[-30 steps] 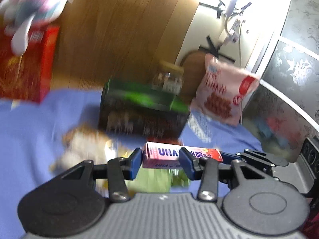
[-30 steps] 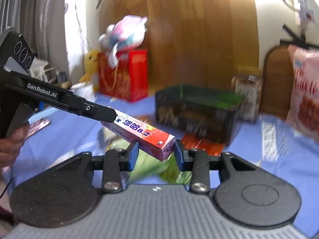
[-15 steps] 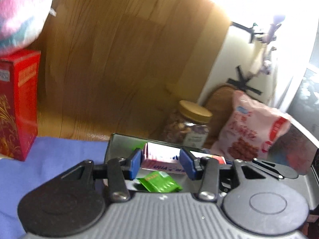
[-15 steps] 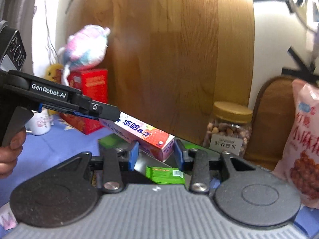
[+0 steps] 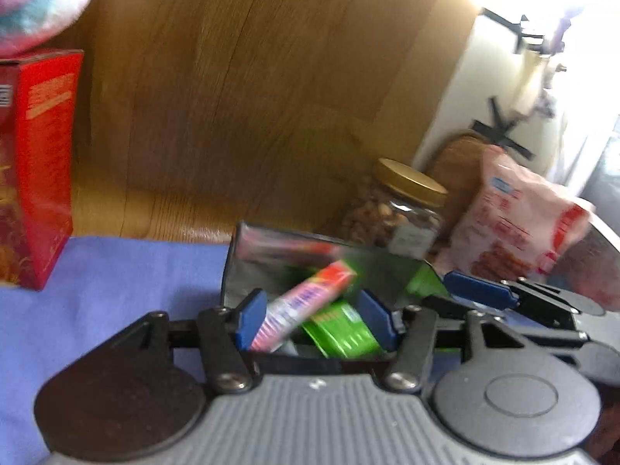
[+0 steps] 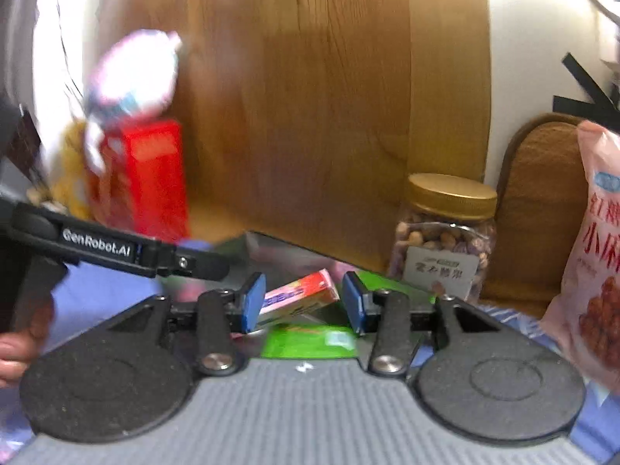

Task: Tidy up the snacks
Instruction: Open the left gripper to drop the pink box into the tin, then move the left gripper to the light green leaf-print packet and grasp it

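Observation:
A pink candy box (image 5: 310,296) hangs tilted over the open black bin (image 5: 240,267), its red end pointing into it. My left gripper (image 5: 314,321) straddles the box with its jaws opening; the right pad stands clear of it. In the right wrist view the same pink box (image 6: 298,297) lies loose between the pads of my right gripper (image 6: 303,304), whose jaws are opening too. A green packet (image 5: 341,335) lies in the bin under the box. The right gripper's fingers (image 5: 480,294) reach in from the right.
A gold-lidded nut jar (image 6: 445,240) and a pink snack bag (image 6: 600,255) stand behind and right of the bin. A red carton (image 6: 151,182) with a plush toy (image 6: 131,73) on top is at the left. Blue cloth (image 5: 116,271) covers the table; a wooden board backs it.
Both grippers carried the pink box forward until it was over the black bin. Their jaws have since widened, and the box has tipped down between them.

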